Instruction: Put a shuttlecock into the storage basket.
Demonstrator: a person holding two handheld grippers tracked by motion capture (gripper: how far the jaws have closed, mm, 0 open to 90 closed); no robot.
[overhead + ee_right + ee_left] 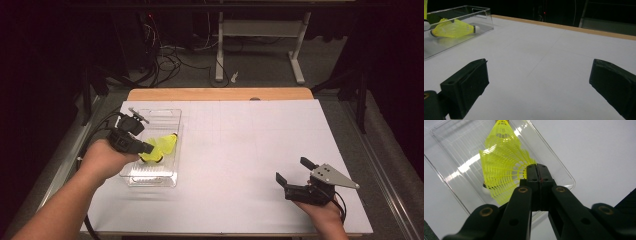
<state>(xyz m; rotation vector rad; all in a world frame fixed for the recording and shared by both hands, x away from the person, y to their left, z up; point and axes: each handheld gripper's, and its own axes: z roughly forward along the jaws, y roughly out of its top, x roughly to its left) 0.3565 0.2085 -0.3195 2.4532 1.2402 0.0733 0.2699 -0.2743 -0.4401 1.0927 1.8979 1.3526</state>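
The left gripper is clenched on the rim of a yellow mesh shuttlecock, over the clear ribbed plastic tray. A second shuttlecock lies in the tray. The right gripper, released, rests well apart from the tray on the white table.

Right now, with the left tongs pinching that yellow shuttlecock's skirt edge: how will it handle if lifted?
Probably very light: the yellow shuttlecock is mostly open mesh. The thin skirt likely flexes where the left tongs pinch it, so it may droop or swing. If dropped in the clear tray, it could roll in a curve.
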